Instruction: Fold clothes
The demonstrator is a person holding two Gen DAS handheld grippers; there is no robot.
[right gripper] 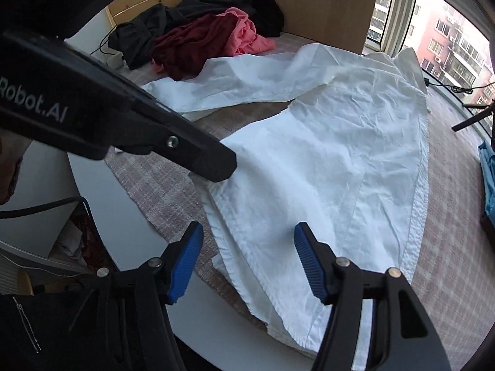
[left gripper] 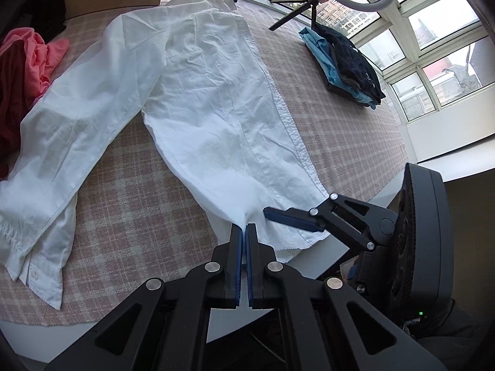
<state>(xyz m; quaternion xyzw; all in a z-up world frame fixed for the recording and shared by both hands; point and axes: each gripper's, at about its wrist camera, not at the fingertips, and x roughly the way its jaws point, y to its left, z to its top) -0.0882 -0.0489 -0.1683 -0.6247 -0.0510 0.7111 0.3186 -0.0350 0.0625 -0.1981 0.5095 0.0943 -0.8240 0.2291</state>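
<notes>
A white long-sleeved shirt (left gripper: 198, 105) lies flat on the checked tablecloth (left gripper: 130, 204), collar far away, one sleeve spread to the left. My left gripper (left gripper: 246, 227) is shut on the shirt's bottom hem near the table's front edge. My right gripper (right gripper: 247, 235) is open, its jaws wide apart over the hem's right corner, one blue pad (right gripper: 304, 247) resting over the cloth. It also shows in the left wrist view (left gripper: 278, 215) just right of the left gripper. The shirt fills the right wrist view (right gripper: 324, 160).
A pile of pink, dark red and black clothes (right gripper: 210, 37) lies at the far left. A stack of folded blue and dark clothes (left gripper: 346, 65) sits at the far right beside a ring-light tripod (left gripper: 297, 12). The round white table edge (right gripper: 130, 216) runs along the front.
</notes>
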